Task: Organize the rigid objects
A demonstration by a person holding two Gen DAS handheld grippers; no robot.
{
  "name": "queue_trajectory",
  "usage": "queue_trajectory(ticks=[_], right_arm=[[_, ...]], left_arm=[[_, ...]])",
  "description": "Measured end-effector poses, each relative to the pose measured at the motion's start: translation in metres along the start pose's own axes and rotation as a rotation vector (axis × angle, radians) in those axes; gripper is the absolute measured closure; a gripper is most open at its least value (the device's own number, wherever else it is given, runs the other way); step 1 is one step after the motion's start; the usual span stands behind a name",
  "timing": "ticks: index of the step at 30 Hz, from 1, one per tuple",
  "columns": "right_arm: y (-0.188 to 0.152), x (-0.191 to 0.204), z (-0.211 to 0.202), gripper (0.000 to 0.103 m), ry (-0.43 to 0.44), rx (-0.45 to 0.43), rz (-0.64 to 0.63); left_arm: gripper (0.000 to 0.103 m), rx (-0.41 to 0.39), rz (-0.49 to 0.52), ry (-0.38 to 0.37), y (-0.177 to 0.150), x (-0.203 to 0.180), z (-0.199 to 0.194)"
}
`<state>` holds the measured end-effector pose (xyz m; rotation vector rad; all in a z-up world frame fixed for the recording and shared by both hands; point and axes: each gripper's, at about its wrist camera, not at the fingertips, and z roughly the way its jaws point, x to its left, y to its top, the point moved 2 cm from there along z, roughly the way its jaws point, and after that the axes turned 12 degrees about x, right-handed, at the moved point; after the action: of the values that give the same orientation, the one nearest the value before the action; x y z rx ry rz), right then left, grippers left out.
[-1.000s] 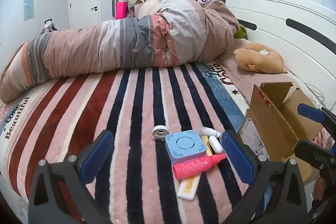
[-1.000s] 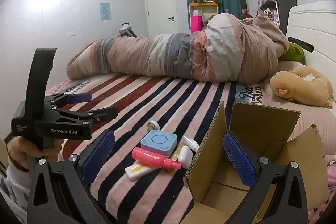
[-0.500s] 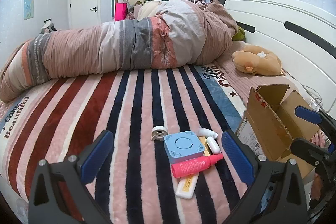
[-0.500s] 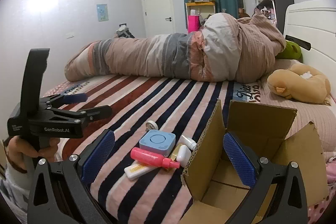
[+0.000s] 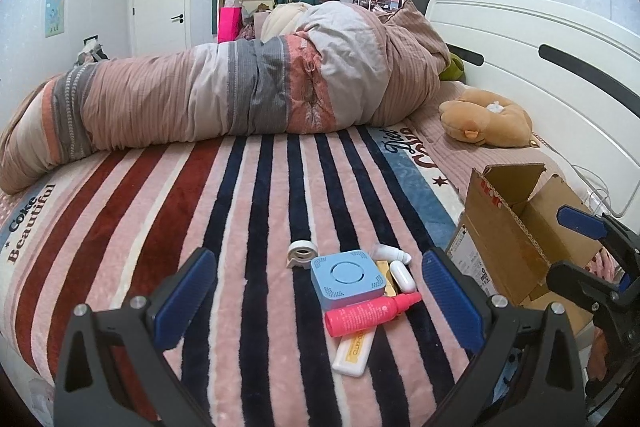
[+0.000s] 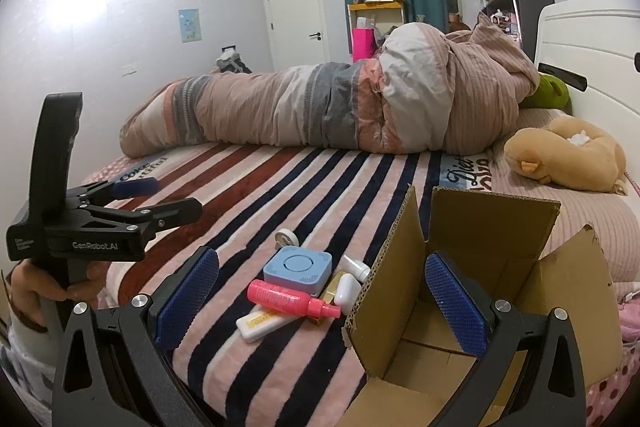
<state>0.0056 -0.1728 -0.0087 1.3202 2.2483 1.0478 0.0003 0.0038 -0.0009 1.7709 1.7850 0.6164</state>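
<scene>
A small pile lies on the striped blanket: a blue square device (image 5: 347, 284) (image 6: 298, 270), a pink spray bottle (image 5: 370, 313) (image 6: 291, 299), a white-and-yellow tube (image 5: 354, 351) (image 6: 260, 323), a white case (image 5: 403, 276) (image 6: 346, 289), a white bottle (image 5: 390, 253) (image 6: 355, 266) and a white tape dispenser (image 5: 302, 253) (image 6: 285, 238). An open cardboard box (image 5: 520, 239) (image 6: 472, 283) stands to their right. My left gripper (image 5: 318, 303) is open, held back from the pile. My right gripper (image 6: 320, 303) is open, its right finger over the box.
A rolled striped duvet (image 5: 224, 95) lies across the far side of the bed. A tan plush toy (image 5: 486, 119) rests by the white headboard (image 5: 540, 59). A hand (image 6: 36, 287) holds the left gripper's handle at the bed's near edge.
Both grippers have drawn back slightly, so the pile and the box look a little farther off. Both have stayed open and the objects have not moved.
</scene>
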Motion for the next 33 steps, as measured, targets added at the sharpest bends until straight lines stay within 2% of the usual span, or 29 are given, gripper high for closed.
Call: queue_trajectory(ticks=[33], right_arm=[[-0.004, 0.0004, 0.0036, 0.0, -0.013, 0.017, 0.018]], left_arm=[[0.0, -0.001, -0.001, -0.017, -0.0023, 0.001, -0.0063]])
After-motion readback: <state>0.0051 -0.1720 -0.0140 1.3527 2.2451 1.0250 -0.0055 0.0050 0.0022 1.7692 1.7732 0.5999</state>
